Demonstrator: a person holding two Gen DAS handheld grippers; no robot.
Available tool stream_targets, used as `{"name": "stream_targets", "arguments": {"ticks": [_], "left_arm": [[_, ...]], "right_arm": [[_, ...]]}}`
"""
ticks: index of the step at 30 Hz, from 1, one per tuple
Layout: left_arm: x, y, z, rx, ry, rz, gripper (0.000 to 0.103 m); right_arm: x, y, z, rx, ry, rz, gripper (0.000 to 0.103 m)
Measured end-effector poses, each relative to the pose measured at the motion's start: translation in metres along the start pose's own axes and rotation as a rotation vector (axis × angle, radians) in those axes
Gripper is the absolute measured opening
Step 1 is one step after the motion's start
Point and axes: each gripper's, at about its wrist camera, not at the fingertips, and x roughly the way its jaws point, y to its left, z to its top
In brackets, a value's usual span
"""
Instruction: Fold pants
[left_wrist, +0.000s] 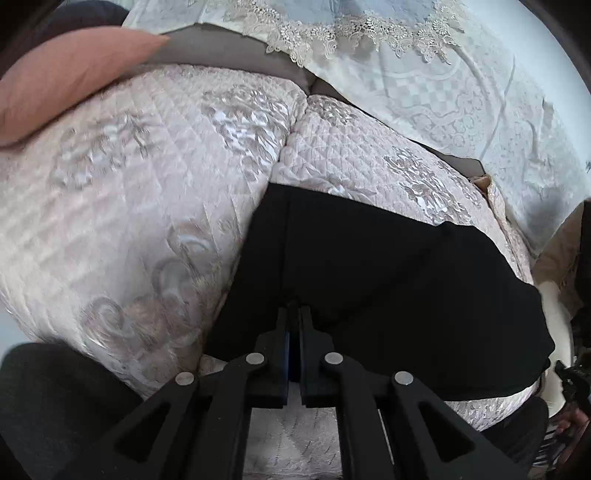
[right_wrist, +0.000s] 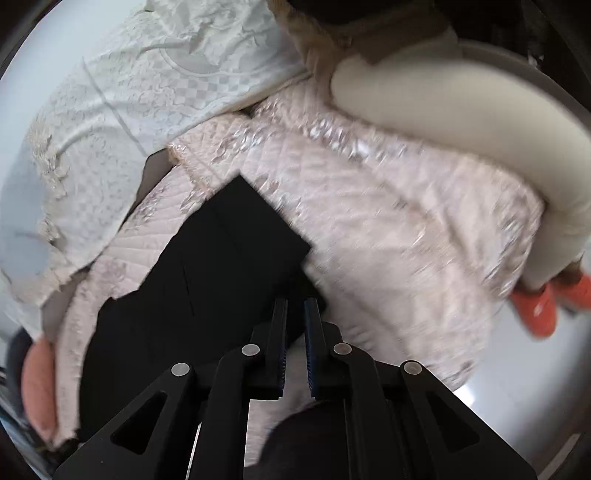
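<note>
Black pants lie spread on a pale pink quilted sofa cover. My left gripper is shut on the near edge of the pants, with the black cloth pinched between its fingers. In the right wrist view the pants run from the centre down to the lower left. My right gripper sits at their right edge with its jaws nearly together; a narrow gap shows, and the tips merge with the black cloth, so I cannot tell if it holds any.
A salmon pillow lies at the far left. White lace-trimmed cloth covers the sofa back. A cream cushion or armrest is at the right, with orange shoes on the floor beyond.
</note>
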Motion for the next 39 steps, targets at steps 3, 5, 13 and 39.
{"name": "stream_targets", "arguments": {"ticks": [3,5,13,39], "left_arm": [[-0.013,0.007,0.006,-0.024,-0.032,0.042,0.009],[-0.024,0.013,0.010,-0.042,-0.074,0.093,0.009],[-0.036,-0.023,0.026,0.059,-0.155,-0.006,0.016],[0.066,-0.029,0.058,0.227,-0.071,0.027,0.014]], "right_arm": [[-0.021,0.004,0.002,-0.052,-0.066,-0.031,0.019],[-0.031,0.015,0.000,-0.107,-0.104,-0.008,0.021],[0.000,0.084,-0.020,-0.333,-0.026,0.103,0.036],[0.045,0.123,-0.040,-0.402,0.121,0.167,0.037]]}}
